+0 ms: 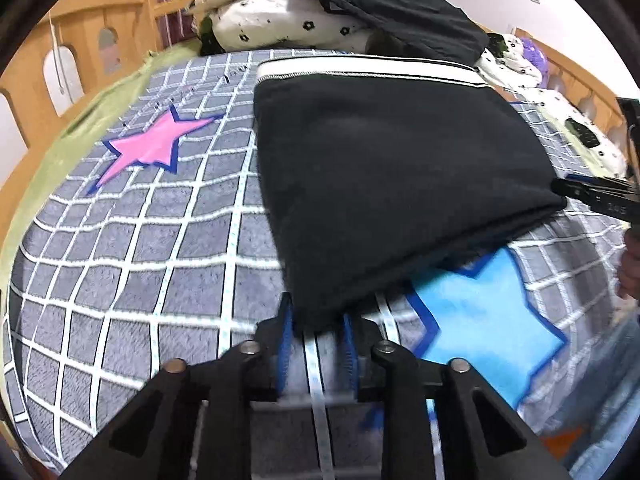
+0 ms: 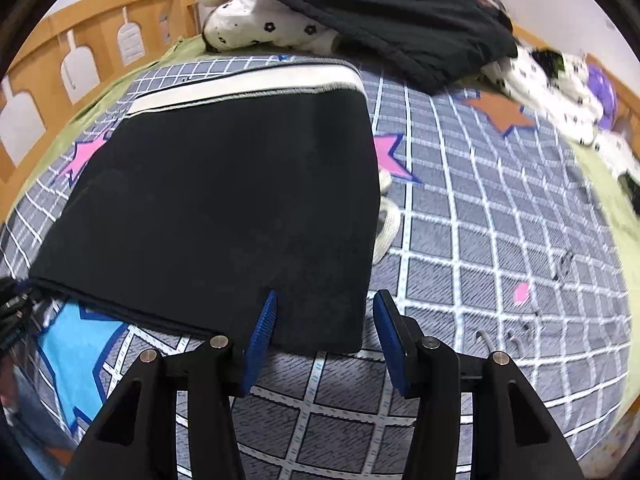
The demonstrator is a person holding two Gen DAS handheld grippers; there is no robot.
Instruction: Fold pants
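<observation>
The black pants (image 1: 392, 168) with a white waistband (image 1: 360, 68) lie folded into a flat rectangle on the grey grid blanket (image 1: 120, 260); they also show in the right wrist view (image 2: 224, 200). My left gripper (image 1: 316, 320) is open, its blue pads on either side of the near corner of the fold. My right gripper (image 2: 324, 312) is open, its blue pads on either side of the other near corner. The right gripper's tip shows at the right edge of the left wrist view (image 1: 592, 194).
A heap of floral bedding (image 1: 280, 24) with a black garment (image 1: 400, 8) on top lies at the bed's far end. Wooden bed rails (image 1: 80, 52) run along the sides. Pink (image 1: 152, 144) and blue (image 1: 480, 312) star patches mark the blanket.
</observation>
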